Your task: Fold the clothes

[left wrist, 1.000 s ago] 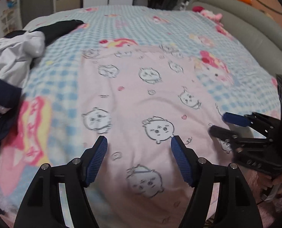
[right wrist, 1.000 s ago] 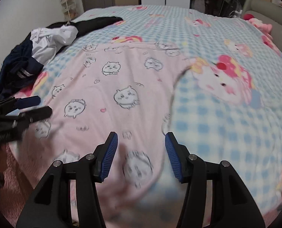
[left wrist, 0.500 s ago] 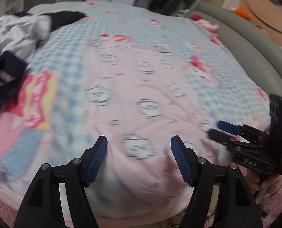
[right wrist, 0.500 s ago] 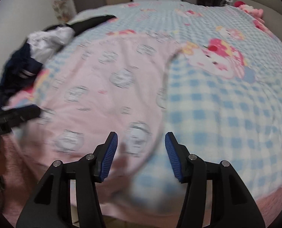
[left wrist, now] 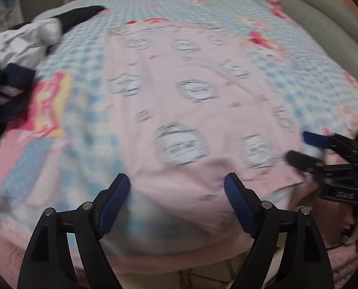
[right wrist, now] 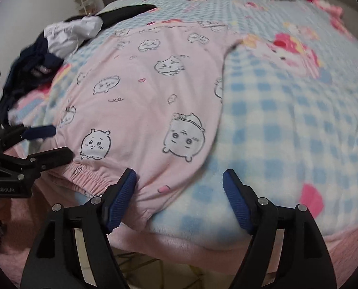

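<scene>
Both jaws are standing spread wide, gripping nothing: the left gripper (left wrist: pixel 176 187) is hanging over the near edge of the pink pajama pants (right wrist: pixel 142 110), the right gripper (right wrist: pixel 179 183) is sitting at their waistband (right wrist: pixel 87 177) corner. The pants are lying flat on the blue checkered blanket (right wrist: pixel 287 120) covering the bed, with a pile of dark and white clothes (right wrist: pixel 53 45) lying beyond on the left.

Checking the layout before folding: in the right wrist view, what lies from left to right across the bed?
Left gripper → dark and white clothes pile → pink pyjama garment → blue checked blanket.
</scene>
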